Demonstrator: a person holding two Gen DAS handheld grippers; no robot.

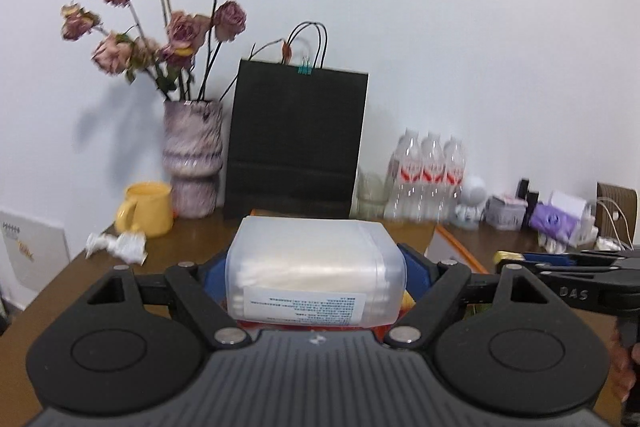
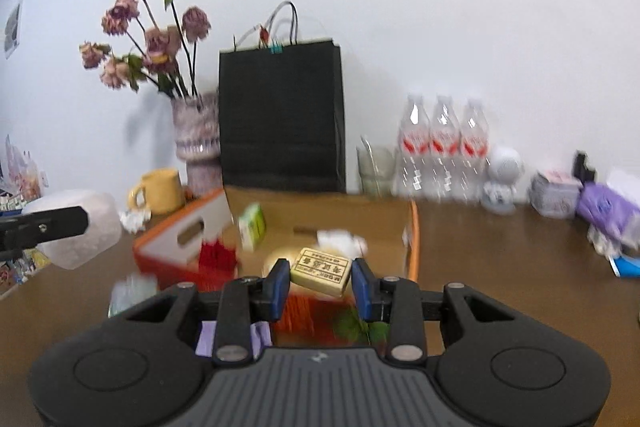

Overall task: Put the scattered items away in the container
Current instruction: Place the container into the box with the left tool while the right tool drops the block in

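Orange-edged cardboard box [image 2: 414, 227] holds crumpled white paper [image 2: 344, 241]; left tool [image 1: 316, 283] grips a translucent plastic tub [image 1: 316, 263], right tool [image 2: 320, 281] grips a tan block [image 2: 322, 271].

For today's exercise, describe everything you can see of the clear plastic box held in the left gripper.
The clear plastic box is a translucent, rounded-cornered rectangular tub, seemingly packed with white cotton swabs. A white label with small blue print faces the camera. It lies on its side, clamped between the blue pads of the left gripper, held clear above the brown table. The right wrist view shows it raised beside the orange-rimmed container.
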